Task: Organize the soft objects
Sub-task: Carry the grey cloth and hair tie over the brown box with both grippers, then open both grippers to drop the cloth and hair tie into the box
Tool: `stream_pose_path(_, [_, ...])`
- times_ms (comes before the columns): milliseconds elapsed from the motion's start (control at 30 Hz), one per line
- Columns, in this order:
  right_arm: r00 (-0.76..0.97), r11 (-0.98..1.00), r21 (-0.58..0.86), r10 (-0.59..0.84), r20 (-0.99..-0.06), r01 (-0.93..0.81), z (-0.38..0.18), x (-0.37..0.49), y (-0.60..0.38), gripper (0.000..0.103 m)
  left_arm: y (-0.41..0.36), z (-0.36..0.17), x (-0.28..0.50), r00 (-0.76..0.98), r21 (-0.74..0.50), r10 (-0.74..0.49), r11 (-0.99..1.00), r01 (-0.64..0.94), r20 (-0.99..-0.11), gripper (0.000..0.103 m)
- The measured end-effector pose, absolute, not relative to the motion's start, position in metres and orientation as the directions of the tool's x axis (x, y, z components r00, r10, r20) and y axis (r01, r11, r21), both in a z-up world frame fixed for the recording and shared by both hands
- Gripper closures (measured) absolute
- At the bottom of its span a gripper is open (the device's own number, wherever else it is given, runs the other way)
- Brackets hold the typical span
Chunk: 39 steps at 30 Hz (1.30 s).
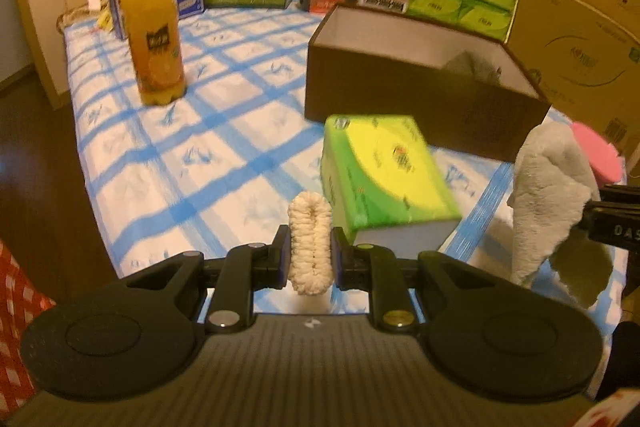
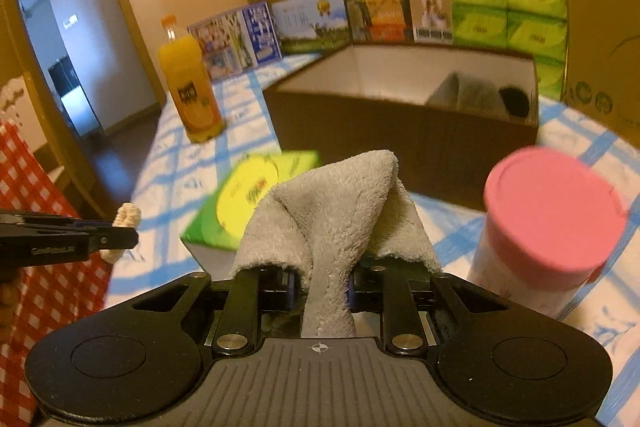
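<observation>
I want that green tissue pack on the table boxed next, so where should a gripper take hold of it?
Grip the green tissue pack across its two long sides, coming from above. It lies flat on the checked tablecloth, broad face up and nothing on top, and the soft wrap should give under the pads.

Wrist views, angled down (shared: brown box (image 1: 420, 91)).

Dim warm indoor light, heavy fisheye edge distortion, motion blur throughout.

The left gripper (image 1: 310, 254) and right gripper (image 2: 322, 289) are matte black, with round side discs, ribbed grey bases and silver pivot screws.
</observation>
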State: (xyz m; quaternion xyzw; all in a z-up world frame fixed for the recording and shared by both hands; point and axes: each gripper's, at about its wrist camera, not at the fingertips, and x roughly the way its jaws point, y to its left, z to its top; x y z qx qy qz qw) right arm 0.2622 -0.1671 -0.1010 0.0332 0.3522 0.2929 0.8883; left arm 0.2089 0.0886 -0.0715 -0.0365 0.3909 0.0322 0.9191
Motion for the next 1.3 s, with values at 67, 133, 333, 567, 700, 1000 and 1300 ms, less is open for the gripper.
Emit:
stream_pose_path(67, [0.585,0.821,0.272,0.554,-0.592,-0.502,-0.089,0.265,-0.170,0.081,0.087,-0.062,0.215,0.707,-0.029,0.028,0.997,-0.068,-0.707,0.085])
stream_pose_path(133, [0.592,0.819,0.273,0.558,-0.581,-0.504,-0.076,0.271,-0.174,0.081,0.087,-0.052,0.225,0.723,-0.019,0.019,0.999,-0.045,-0.691,0.085])
stream_pose_path(333, [0.623,0.817,0.284,0.569,-0.536,-0.502,-0.034,0.318,-0.183,0.081,0.082,-0.020,0.275,0.761,-0.020,-0.051,0.999,0.049,-0.646,0.085])
stream_pose_path(567, [0.644,0.825,0.296,0.562,-0.519,-0.481,-0.004,0.396,-0.184,0.081,0.070,0.010,0.359,0.779,-0.024,-0.115,0.992,0.128,-0.616,0.084])
stream_pose_path(700, [0.639,0.836,0.280,0.544,-0.544,-0.472,-0.003,0.439,-0.174,0.081,0.064,0.016,0.408,0.770,-0.039,-0.148,0.987,0.158,-0.620,0.084])
stream_pose_path(1000, [0.617,0.867,0.218,0.477,-0.626,-0.448,-0.025,0.517,-0.140,0.080,0.050,-0.002,0.490,0.732,-0.020,-0.150,0.983,0.183,-0.664,0.084])
stream_pose_path(1300, [0.621,0.899,0.173,0.408,-0.669,-0.403,-0.053,0.570,-0.122,0.034,0.054,-0.034,0.528,0.696,-0.008,-0.126,0.985,0.170,-0.707,0.084])
